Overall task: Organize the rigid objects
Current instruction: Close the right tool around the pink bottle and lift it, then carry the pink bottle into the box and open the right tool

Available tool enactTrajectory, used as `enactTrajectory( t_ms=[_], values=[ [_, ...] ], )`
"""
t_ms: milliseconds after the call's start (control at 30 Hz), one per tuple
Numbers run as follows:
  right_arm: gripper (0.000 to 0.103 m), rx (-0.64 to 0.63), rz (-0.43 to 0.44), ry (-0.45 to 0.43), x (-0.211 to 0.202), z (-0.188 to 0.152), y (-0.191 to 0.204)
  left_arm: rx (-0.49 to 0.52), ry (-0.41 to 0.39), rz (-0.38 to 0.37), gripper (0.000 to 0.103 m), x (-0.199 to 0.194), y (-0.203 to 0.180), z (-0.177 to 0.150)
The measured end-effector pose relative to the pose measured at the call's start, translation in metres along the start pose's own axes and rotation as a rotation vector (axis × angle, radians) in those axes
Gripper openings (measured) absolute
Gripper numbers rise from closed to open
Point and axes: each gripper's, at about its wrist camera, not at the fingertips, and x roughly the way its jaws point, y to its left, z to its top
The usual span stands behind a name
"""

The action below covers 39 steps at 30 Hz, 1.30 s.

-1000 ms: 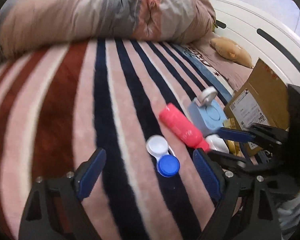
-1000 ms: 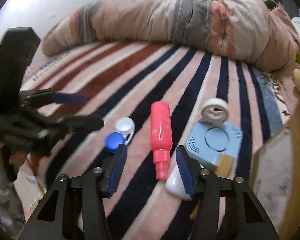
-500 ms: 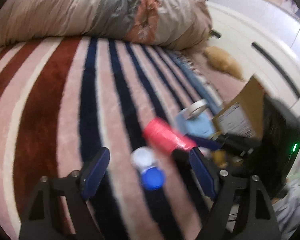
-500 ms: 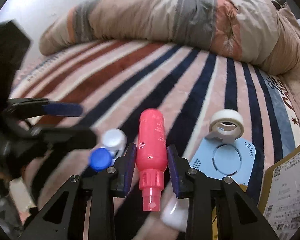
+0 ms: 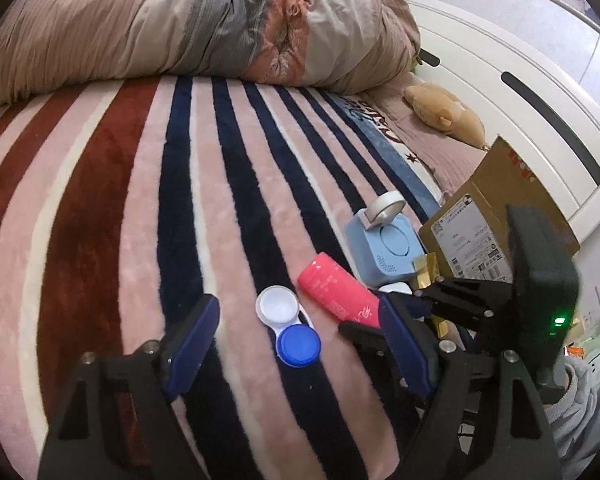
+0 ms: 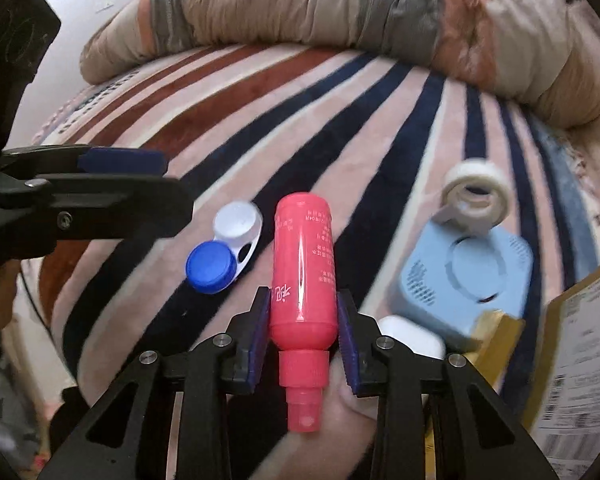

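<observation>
My right gripper (image 6: 303, 334) is shut on a pink spray bottle (image 6: 303, 272), its nozzle pointing back at the camera. The bottle also shows in the left wrist view (image 5: 338, 294), held by the right gripper (image 5: 374, 312). A contact lens case with one white and one blue cap (image 6: 224, 246) lies on the striped blanket just left of the bottle. My left gripper (image 5: 296, 344) is open, its jaws either side of this case (image 5: 288, 326), above it.
A light blue square device (image 6: 466, 276) with a tape roll (image 6: 474, 196) lies to the right, beside a small white case (image 6: 412, 340) and a cardboard box (image 5: 496, 216). A rolled duvet (image 5: 180, 28) lies along the far side. A plush toy (image 5: 444, 112) sits by the white headboard.
My right gripper has closed on the pink bottle and holds it. My left gripper has shifted so the lens case sits between its open jaws.
</observation>
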Motion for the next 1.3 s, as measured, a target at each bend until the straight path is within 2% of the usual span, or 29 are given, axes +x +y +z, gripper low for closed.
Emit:
enactTrajectory(
  t_ms=[67,200,300,367,433,500,567,600,667,733,833,867,900,1033,1167,1267,1300],
  values=[
    [0.027,0.006,0.028,-0.067,-0.020,0.002,0.002,0.012,-0.013,-0.014,0.079,-0.007,-0.007,0.002],
    [0.027,-0.029,0.049,-0.219,-0.075,0.006,0.016,0.032,-0.065,-0.092,0.079,-0.035,-0.033,0.012],
    [0.027,-0.054,0.030,-0.297,-0.114,0.007,0.024,0.014,-0.096,-0.127,0.078,-0.056,-0.047,0.020],
    [0.027,-0.075,0.020,-0.289,-0.123,0.008,0.027,-0.002,-0.117,-0.126,0.078,-0.067,-0.050,0.021],
    [0.027,-0.057,0.046,-0.207,-0.116,0.006,0.022,0.004,-0.117,-0.072,0.078,-0.072,-0.052,0.018],
    [0.027,-0.029,0.117,-0.084,-0.090,-0.001,0.016,0.001,-0.104,-0.050,0.078,-0.072,-0.050,0.011],
    [0.027,0.004,0.160,-0.016,-0.062,-0.005,0.008,-0.003,-0.095,-0.024,0.078,-0.070,-0.046,0.005],
    [0.028,0.023,0.166,-0.012,-0.048,-0.007,0.005,-0.006,-0.091,-0.012,0.078,-0.068,-0.044,0.003],
    [0.028,0.044,0.166,-0.092,-0.038,-0.006,0.003,-0.011,-0.075,0.013,0.078,-0.063,-0.037,-0.001],
    [0.029,0.074,0.210,-0.138,-0.026,-0.008,0.004,-0.018,-0.061,0.016,0.078,-0.058,-0.031,-0.002],
    [0.028,0.085,0.213,-0.016,0.009,-0.014,0.008,-0.018,-0.049,0.032,0.078,-0.055,-0.024,-0.002],
    [0.028,0.072,0.206,-0.021,0.013,-0.018,0.009,-0.019,-0.049,0.035,0.078,-0.055,-0.023,-0.003],
    [0.027,0.058,0.194,-0.061,0.009,-0.021,0.010,-0.020,-0.047,0.039,0.078,-0.055,-0.021,-0.003],
    [0.026,0.067,0.172,-0.123,-0.006,-0.024,0.008,-0.019,-0.039,0.039,0.078,-0.054,-0.020,-0.006],
    [0.026,0.015,0.162,-0.205,-0.038,-0.024,0.016,-0.007,-0.039,-0.006,0.078,-0.056,-0.027,-0.006],
    [0.026,0.005,0.202,-0.281,-0.075,-0.022,0.017,0.011,-0.060,-0.053,0.078,-0.061,-0.042,0.000],
    [0.026,0.000,0.216,-0.308,-0.091,-0.019,0.017,0.016,-0.075,-0.064,0.075,-0.064,-0.049,0.003]
  ],
)
